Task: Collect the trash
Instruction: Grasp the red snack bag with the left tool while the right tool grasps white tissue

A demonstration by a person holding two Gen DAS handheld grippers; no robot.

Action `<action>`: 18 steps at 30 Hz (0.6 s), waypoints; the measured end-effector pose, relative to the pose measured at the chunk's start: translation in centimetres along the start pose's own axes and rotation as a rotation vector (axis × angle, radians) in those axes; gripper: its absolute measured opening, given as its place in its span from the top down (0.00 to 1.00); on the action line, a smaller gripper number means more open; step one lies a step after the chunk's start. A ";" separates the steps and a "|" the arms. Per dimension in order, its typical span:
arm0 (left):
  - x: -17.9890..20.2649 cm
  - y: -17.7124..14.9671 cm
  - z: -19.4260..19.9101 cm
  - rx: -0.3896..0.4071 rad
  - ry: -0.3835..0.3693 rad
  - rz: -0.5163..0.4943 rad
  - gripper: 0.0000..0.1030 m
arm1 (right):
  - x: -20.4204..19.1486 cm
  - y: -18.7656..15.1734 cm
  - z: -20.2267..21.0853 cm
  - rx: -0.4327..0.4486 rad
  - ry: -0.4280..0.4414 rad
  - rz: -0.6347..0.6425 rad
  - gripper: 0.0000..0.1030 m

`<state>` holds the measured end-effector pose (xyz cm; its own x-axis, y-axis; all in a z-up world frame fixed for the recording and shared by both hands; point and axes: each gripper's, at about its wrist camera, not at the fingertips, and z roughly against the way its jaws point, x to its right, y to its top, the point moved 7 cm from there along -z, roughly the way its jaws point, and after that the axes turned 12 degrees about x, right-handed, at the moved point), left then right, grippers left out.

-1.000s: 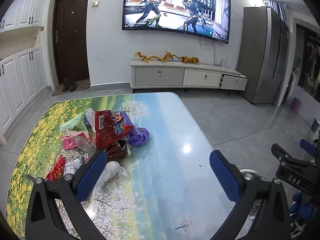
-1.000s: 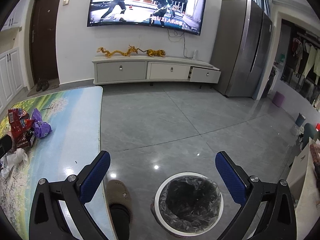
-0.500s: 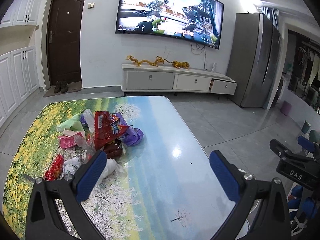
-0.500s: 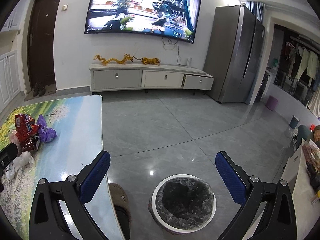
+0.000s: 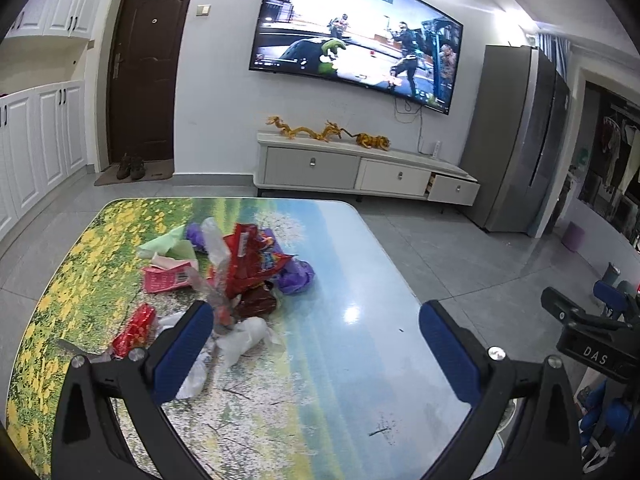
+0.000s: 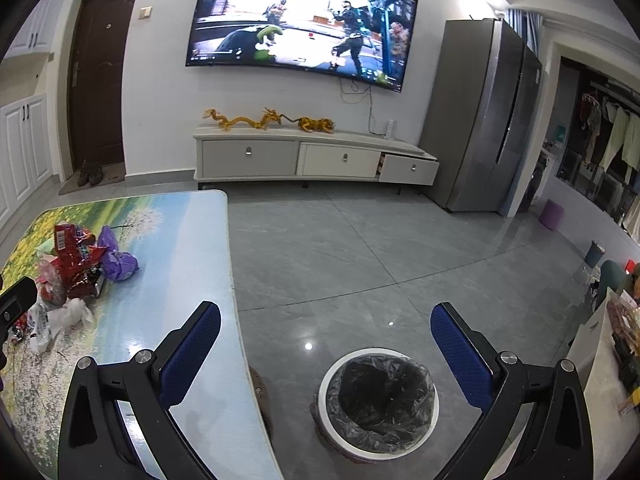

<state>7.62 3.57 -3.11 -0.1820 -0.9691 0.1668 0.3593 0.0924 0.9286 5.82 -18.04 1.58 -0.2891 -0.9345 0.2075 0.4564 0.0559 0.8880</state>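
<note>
A heap of trash point(image 5: 240, 276) lies on the left part of the printed table point(image 5: 340, 360): a red snack bag point(image 5: 252, 264), a purple bag point(image 5: 296, 276), a pink carton point(image 5: 166, 278), green paper point(image 5: 168, 244) and clear plastic point(image 5: 244, 334). My left gripper point(image 5: 312, 328) is open above the table's near side, its left finger just in front of the heap. My right gripper point(image 6: 326, 332) is open over the floor, above a white bin point(image 6: 378, 396) lined with a black bag. The heap point(image 6: 80, 264) also shows at the left of the right wrist view.
The table's edge point(image 6: 232, 300) runs just left of the bin. A slippered foot point(image 6: 262, 396) shows by the table edge. A TV stand point(image 6: 316, 162), a grey fridge point(image 6: 484, 120) and a door point(image 5: 144, 72) stand at the far wall. The other gripper point(image 5: 588, 340) is at the right.
Both views have tilted up and drawn back slightly. The left gripper has shifted a little toward the heap. Both grippers stay open and hold nothing.
</note>
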 end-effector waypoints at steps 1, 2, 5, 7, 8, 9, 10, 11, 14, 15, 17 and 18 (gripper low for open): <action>-0.3 0.0 0.0 0.000 0.004 0.002 0.00 | -0.3 0.0 0.0 -0.001 0.010 0.002 0.00; -0.6 -0.1 0.0 -0.002 0.009 0.004 0.00 | -0.7 0.0 -0.2 -0.003 0.021 0.006 0.00; -1.7 -0.4 -0.3 -0.009 0.027 0.003 0.00 | -2.2 -0.2 -0.7 -0.013 0.072 0.018 0.00; -2.9 -0.6 -0.4 -0.013 0.050 0.003 0.00 | -3.4 -0.6 -1.0 -0.025 0.112 0.023 0.00; -3.6 -0.8 -0.4 -0.016 0.065 0.005 0.00 | -4.0 -0.7 -1.1 -0.030 0.136 0.028 0.00; -4.6 -1.0 -0.5 -0.020 0.085 0.007 0.00 | -4.8 -0.7 -1.3 -0.034 0.162 0.034 0.00; -5.6 -1.1 -0.6 -0.023 0.105 0.008 0.00 | -5.4 -0.8 -1.5 -0.038 0.186 0.039 0.01; -7.0 -1.3 -0.6 -0.028 0.132 0.009 0.00 | -6.3 -0.8 -1.7 -0.044 0.220 0.043 0.01; -10.6 -1.9 -0.8 -0.051 0.194 0.020 0.00 | -8.9 -1.2 -2.3 -0.067 0.312 0.053 0.04; -12.1 -2.2 -0.9 -0.060 0.221 0.022 0.01 | -9.9 -1.5 -2.5 -0.079 0.349 0.054 0.07; -14.6 -2.8 -1.1 -0.081 0.263 0.019 0.03 | -12.1 -1.9 -3.1 -0.104 0.427 0.056 0.10; -15.7 -3.2 -1.3 -0.099 0.282 0.020 0.05 | -13.4 -2.3 -3.3 -0.122 0.476 0.057 0.13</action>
<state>10.46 18.19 -9.14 0.0823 -0.9939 0.0733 0.4502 0.1027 0.8870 11.48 -6.78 -4.58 0.1429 -0.9896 0.0186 0.5639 0.0969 0.8201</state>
